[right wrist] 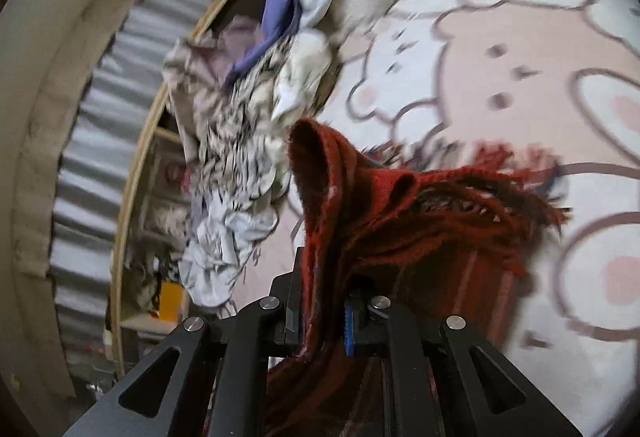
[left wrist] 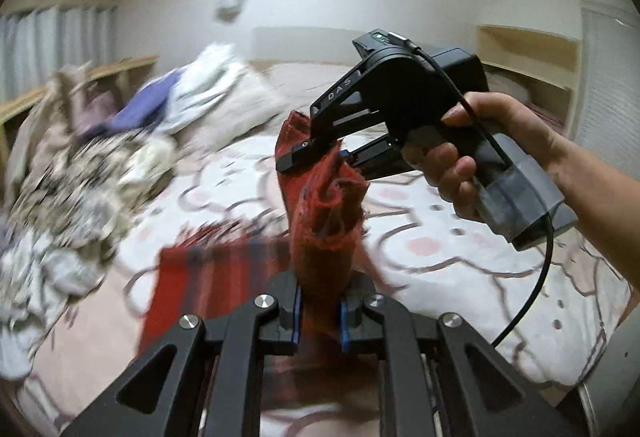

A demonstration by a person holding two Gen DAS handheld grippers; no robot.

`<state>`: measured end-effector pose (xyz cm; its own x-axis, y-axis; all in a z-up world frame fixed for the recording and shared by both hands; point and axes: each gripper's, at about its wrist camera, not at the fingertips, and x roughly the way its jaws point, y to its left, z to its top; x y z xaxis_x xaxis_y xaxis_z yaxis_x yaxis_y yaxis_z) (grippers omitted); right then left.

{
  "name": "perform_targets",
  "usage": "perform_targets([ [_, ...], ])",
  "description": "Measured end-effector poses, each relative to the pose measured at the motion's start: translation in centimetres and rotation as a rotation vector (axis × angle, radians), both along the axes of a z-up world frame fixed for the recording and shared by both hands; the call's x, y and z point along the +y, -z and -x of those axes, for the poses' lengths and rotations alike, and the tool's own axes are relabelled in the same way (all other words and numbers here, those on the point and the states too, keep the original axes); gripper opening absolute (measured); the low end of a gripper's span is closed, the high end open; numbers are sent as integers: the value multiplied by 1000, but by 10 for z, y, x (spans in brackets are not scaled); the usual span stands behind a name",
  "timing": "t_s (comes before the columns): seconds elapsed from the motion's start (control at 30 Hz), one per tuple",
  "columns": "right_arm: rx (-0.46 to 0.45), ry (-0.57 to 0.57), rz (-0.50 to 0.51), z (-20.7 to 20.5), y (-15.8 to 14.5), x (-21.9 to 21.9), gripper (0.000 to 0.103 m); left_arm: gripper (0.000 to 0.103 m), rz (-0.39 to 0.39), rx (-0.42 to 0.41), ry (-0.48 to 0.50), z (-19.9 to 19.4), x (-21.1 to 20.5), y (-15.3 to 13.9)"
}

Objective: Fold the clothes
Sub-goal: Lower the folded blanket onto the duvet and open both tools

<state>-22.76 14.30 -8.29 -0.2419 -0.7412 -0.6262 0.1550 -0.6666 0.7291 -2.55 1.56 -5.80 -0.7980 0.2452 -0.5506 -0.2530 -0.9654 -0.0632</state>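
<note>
**Red scarf lifted over the bed by both tongs**

The bed [left wrist: 460,261], covered with a pink and white cartoon-print sheet, is taken as the landmark. A heap of unfolded clothes [left wrist: 92,173] is piled on the bed's far left side as seen from the left wrist. The red scarf [left wrist: 320,213], fringed and striped, is held above the bed's middle, part of it trailing down toward the sheet.

For the step in hand, judged to be the spreading of the scarf before a fold, the two held points would best be drawn apart until the cloth hangs flat, the edges kept level, and the scarf then lowered onto the bare sheet well apart from the heap. Bunched cloth in either grip may give a crooked fold.

The right tongs [left wrist: 320,155], carried by the person's hand [left wrist: 476,157], are closed on an upper fold of the scarf. The left tongs [left wrist: 320,321] are likewise clamped on a thick bunch of the scarf. Nothing else is touched by either.
</note>
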Motion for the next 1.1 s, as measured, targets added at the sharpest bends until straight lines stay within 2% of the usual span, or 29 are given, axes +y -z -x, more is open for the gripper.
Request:
perform_targets([
  [0.2, -57, -63, -139, 15, 41, -91, 14, 14, -99, -170, -158, 16, -71, 54],
  [0.4, -103, -70, -258, 22, 91, -141, 15, 14, -203, -287, -243, 30, -115, 99],
  [0.57, -45, -75, -328, 22, 86, -163, 15, 14, -231, -292, -259, 29, -127, 108],
  [0.67, -9, -88, -398, 24, 89, -181, 17, 18, -254, -356, -276, 36, -136, 121],
  [0.7, -10, -97, -421, 25, 94, -187, 20, 18, -266, -378, -283, 37, -139, 125],
  [0.73, -9, -103, -423, 25, 97, -192, 38, 22, -282, -390, -290, 37, -142, 128],
  [0.77, 0, -109, -385, 24, 97, -194, 66, 26, -290, -391, -297, 37, -145, 129],
  [0.83, 51, -81, -307, 20, 84, -190, 88, 32, -293, -385, -311, 36, -151, 127],
  [0.97, 129, -46, -138, 12, 44, -160, 88, 49, -291, -373, -346, 35, -165, 123],
  [1.1, 191, 47, -103, -15, 13, -88, 88, 51, -296, -384, -379, 38, -188, 126],
])
